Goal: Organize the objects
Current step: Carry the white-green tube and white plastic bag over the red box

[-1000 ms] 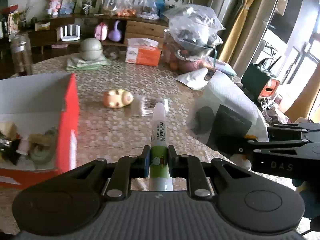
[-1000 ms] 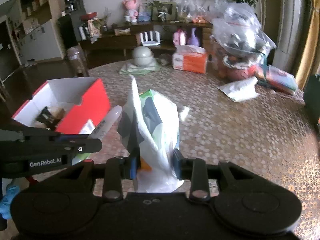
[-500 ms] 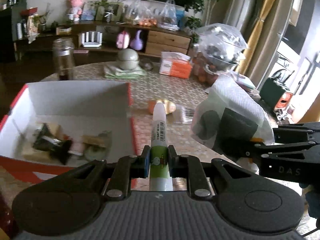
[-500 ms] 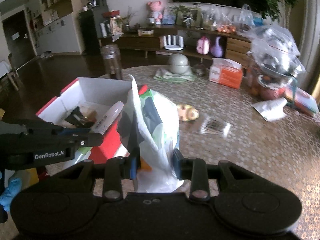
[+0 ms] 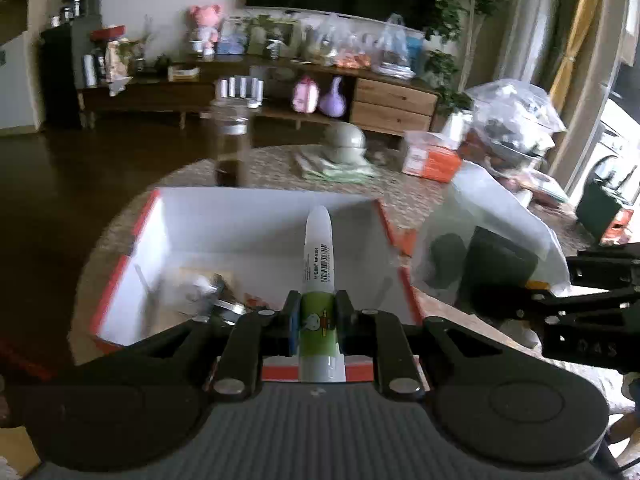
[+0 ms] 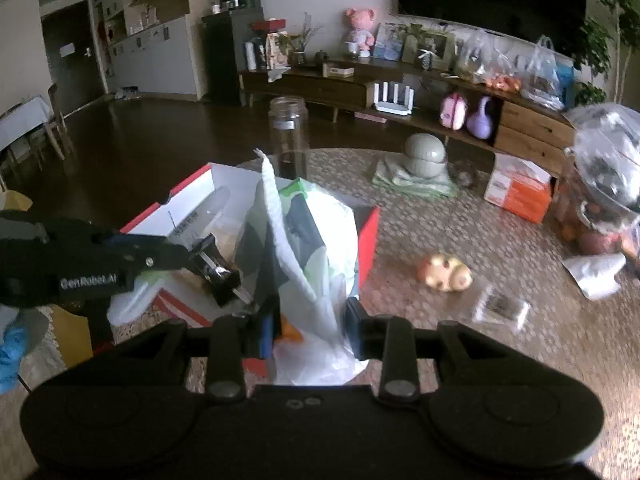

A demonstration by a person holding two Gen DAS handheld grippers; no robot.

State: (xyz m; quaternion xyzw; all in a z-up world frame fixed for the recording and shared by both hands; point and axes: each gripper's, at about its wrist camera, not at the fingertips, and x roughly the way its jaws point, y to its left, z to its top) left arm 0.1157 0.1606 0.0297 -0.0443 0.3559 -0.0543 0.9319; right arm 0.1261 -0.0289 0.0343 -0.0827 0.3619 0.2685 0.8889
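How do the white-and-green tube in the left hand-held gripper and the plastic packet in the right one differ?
The tube is a slim, rigid cylinder; the plastic packet is wide, soft and crumpled. The tube has a green label and a barcode; the packet is translucent white with dark and green contents showing. The tube points over the open red-and-white box; the packet appears beside its corner. Both are clamped upright.

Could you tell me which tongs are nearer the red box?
Left. The left tongs, gripping a tube, hang over the red box; the right tongs, gripping a bag, sit beside it.
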